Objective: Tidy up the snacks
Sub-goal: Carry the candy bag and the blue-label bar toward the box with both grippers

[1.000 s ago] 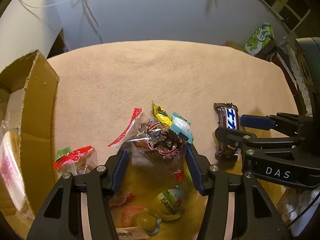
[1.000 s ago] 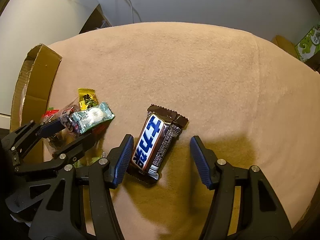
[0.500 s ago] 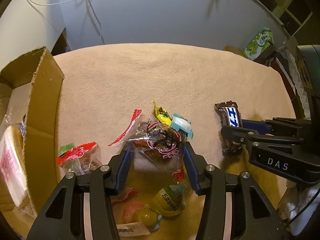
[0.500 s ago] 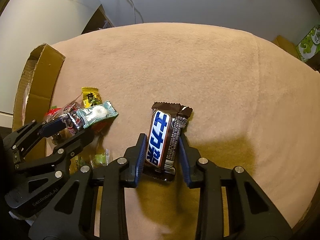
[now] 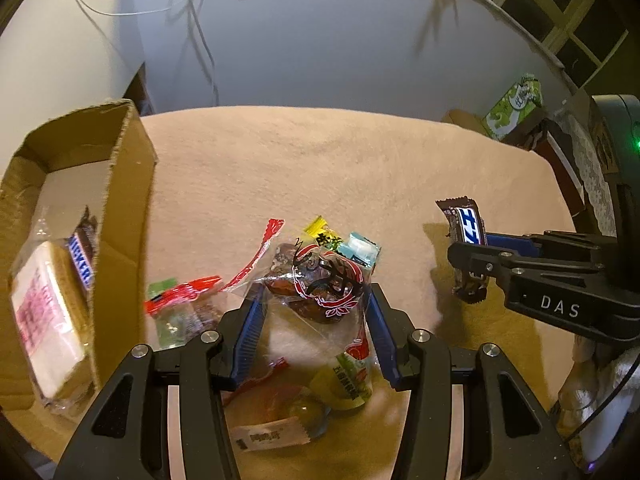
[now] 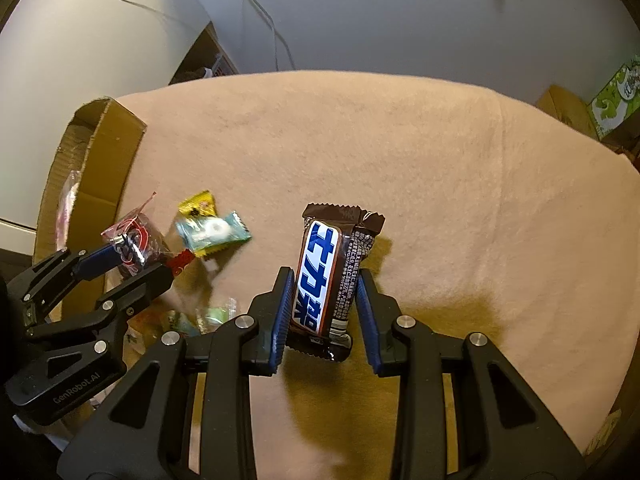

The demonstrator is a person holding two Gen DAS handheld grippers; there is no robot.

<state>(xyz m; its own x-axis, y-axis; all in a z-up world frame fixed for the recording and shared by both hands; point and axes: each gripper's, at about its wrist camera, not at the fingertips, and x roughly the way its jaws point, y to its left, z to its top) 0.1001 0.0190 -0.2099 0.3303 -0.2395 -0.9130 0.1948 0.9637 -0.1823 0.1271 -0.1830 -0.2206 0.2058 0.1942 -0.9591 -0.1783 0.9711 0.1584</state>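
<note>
The right gripper point(image 6: 322, 312) is clamped on the chocolate bar point(image 6: 328, 276), its blue pads pressing the wrapper's two long sides, so the bar's long axis runs straight forward out of the jaws. The left gripper point(image 5: 314, 328) is closed on a clear packet of dark dried fruit point(image 5: 320, 284), which bulges between its pads.

The relation the coming move turns on is the cardboard box point(image 5: 120, 208): it stands at the left edge of the cloth-covered table point(image 6: 440, 160), just beside the left gripper and well apart from the right one. To drop the bar in, the right gripper would likely have to cross over the loose sweets, while the left has a short path to the box's open top.

Inside the box lie a wrapped sandwich-like cake point(image 5: 48, 320) and another bar point(image 5: 82, 260) of the same make.

The held bar is brown with a blue-and-white label, crimped at both ends, and appears lifted off the cloth, casting a shadow beneath. Nearby on the cloth lie a teal mint candy point(image 6: 212, 234) and a yellow candy point(image 6: 198, 204), touching each other.
</note>
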